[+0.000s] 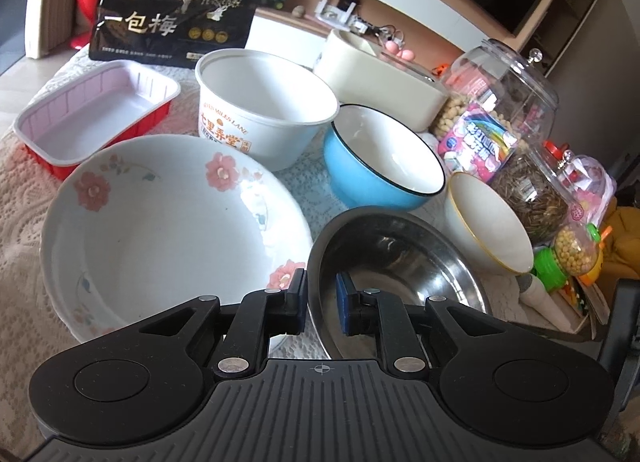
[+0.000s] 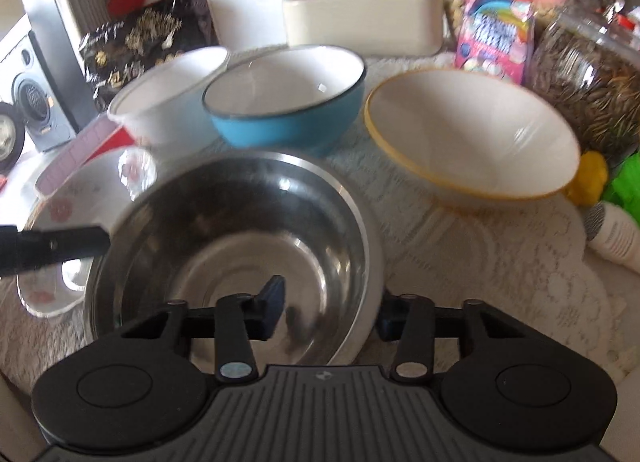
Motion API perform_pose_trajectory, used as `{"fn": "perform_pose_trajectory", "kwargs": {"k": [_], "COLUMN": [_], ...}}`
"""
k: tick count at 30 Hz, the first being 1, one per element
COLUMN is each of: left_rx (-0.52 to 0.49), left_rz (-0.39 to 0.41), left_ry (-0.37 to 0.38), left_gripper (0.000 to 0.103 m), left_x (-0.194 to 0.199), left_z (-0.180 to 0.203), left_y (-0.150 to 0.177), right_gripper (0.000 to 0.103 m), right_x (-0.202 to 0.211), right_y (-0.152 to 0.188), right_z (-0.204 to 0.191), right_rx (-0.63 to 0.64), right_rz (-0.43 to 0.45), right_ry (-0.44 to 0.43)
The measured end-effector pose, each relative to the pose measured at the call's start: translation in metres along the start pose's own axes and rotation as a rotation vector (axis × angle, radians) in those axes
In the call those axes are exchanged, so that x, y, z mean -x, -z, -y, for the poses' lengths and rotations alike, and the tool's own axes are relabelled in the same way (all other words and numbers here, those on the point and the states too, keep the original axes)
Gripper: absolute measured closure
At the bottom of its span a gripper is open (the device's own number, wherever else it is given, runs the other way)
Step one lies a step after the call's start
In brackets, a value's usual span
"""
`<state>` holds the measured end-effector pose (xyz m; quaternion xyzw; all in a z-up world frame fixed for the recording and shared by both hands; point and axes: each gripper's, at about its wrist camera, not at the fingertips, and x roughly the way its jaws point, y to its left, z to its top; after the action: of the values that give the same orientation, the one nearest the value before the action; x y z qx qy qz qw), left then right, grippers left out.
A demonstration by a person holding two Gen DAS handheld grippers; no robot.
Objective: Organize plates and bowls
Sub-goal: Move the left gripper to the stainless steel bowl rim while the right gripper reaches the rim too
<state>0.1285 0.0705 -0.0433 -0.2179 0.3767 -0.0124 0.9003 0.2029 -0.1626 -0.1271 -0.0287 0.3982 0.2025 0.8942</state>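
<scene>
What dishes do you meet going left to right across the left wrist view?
Red tray → floral plate → paper bowl → blue bowl → yellow-rimmed bowl.

a stainless steel bowl point(image 2: 236, 258) sits upright at lower centre of the right wrist view, empty and shiny. left of it lies a wide white floral dish point(image 1: 160, 229). behind stand a blue bowl point(image 2: 288, 97) with a dark rim, a white yellow-rimmed bowl point(image 2: 472, 133) at right, and a white paper tub point(image 1: 260, 109). a red foil tray point(image 1: 92, 113) rests upper left.
</scene>
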Motion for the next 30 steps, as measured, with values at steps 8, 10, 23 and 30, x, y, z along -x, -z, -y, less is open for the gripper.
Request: {"fn": "perform_pose_trajectory", "kwargs": {"k": [8, 10, 23, 30], "left_rx": [-0.001, -0.005, -0.013, 0.053], "left_rz": [-0.038, -0.054, -0.105, -0.128], "left_ry": [0.048, 0.07, 0.039, 0.128], "left_gripper": [0.079, 0.079, 0.078, 0.075], "left_x": [0.001, 0.0, -0.009, -0.011], "left_z": [0.005, 0.009, 0.012, 0.008], "left_y": [0.002, 0.005, 0.009, 0.005], "right_gripper": [0.071, 0.071, 0.066, 0.066], "right_x": [0.006, 0.009, 0.008, -0.002], "right_y": [0.005, 0.006, -0.001, -0.01], "right_z": [-0.004, 0.001, 0.024, 0.017], "right_rx": [0.019, 0.004, -0.044, 0.026], "right_rz": [0.002, 0.004, -0.091, -0.135], "right_ry": [0.009, 0.022, -0.031, -0.01]}}
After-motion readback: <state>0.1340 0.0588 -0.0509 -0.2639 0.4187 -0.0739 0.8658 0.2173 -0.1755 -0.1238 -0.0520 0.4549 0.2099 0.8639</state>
